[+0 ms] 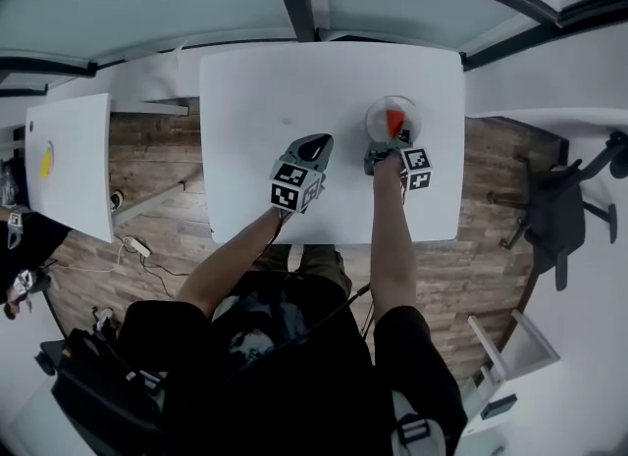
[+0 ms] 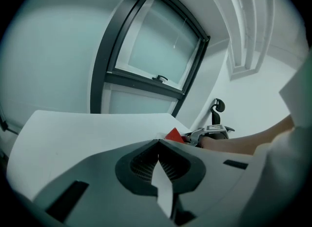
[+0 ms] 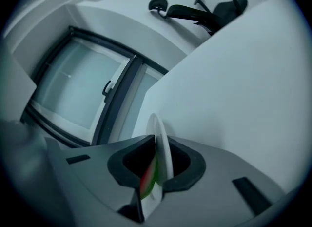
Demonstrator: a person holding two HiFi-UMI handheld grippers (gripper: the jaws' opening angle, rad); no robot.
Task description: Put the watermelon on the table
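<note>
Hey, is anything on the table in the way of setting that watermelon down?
Nothing visible. The watermelon sits on the plate clamped in the right gripper, over bare table; the left gripper is off to its side, apart.

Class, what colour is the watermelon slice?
The watermelon slice on the plate is red with a green rind; right gripper view shows it best.

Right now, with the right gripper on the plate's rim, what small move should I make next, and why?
Probably lower the right gripper straight down until the plate sits flat on the white table, then open. Its fingers are clamped on the rim, the watermelon slice lies on the plate, and I can't tell whether the plate rests on the table.
</note>
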